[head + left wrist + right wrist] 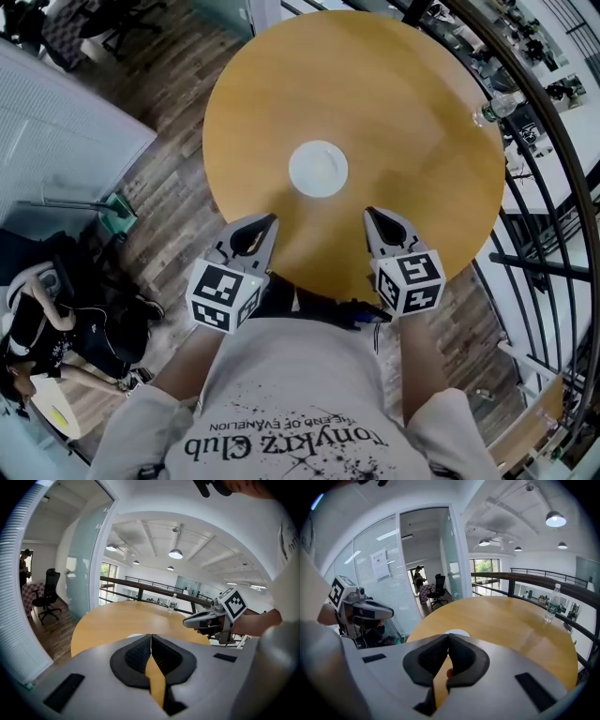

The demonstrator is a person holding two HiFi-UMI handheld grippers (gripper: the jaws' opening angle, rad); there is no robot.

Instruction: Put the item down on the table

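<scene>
Evidently, the plate (318, 169) is laid centrally on the desk (412, 112) and the left tool (270, 219) and right tool (369, 213) are closed on nothing, so it could only be knocked by a careless low sweep.

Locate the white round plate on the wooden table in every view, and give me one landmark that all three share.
Head view: the white round plate lies at the centre of the round wooden table.
Left gripper view: a thin sliver of the plate shows low in the picture, just left of the shut jaws.
Right gripper view: its far edge peeks above the shut jaws.
Shared landmark: the clear plastic bottle at the table's rim.
</scene>
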